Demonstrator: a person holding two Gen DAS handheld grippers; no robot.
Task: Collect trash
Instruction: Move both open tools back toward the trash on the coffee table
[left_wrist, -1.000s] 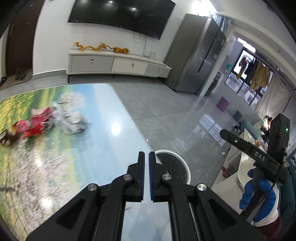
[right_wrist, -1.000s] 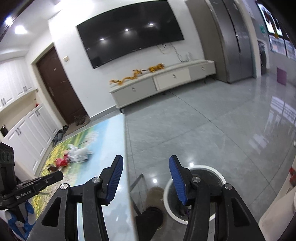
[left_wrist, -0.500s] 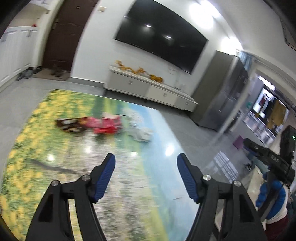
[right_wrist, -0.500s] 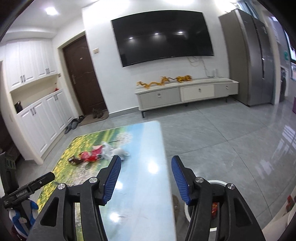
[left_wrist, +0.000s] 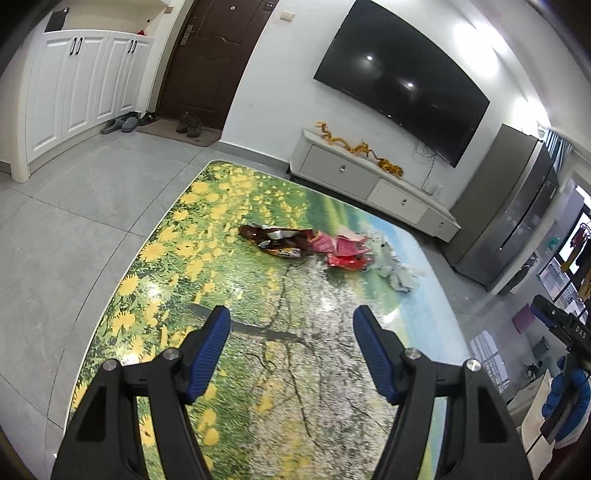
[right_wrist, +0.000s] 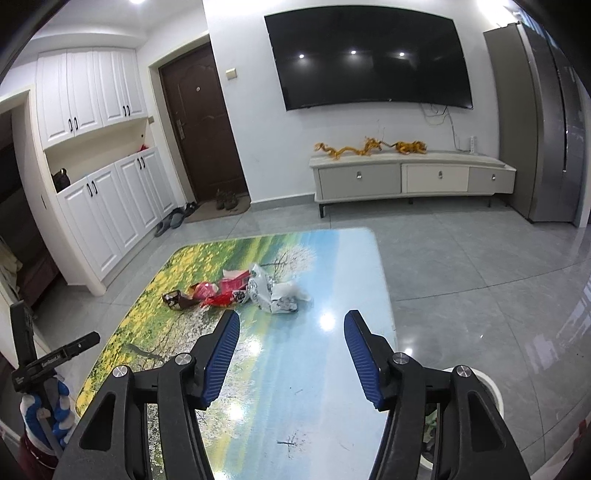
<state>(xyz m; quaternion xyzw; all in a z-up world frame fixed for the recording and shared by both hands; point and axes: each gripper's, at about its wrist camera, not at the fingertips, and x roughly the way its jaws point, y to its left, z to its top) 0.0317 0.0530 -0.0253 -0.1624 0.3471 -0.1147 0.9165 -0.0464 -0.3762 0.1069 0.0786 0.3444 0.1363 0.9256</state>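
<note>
You are holding left gripper (left_wrist: 291, 345) and right gripper (right_wrist: 291, 354) wide apart, empty. Wrappers (right_wrist: 236, 290) lying mid-table (right_wrist: 354, 258), well ahead. Risk: glossy top letting thin wrappers slide from closing pads.

The left gripper (left_wrist: 291, 325) is seen with its jaws spread wide and nothing between them, above the near part of the flower-printed surface (left_wrist: 177, 236). Farther off, a brown wrapper (left_wrist: 275, 240), a red wrapper (left_wrist: 341, 251) and a crumpled white bag (left_wrist: 399, 275) are laid in a row.
</note>
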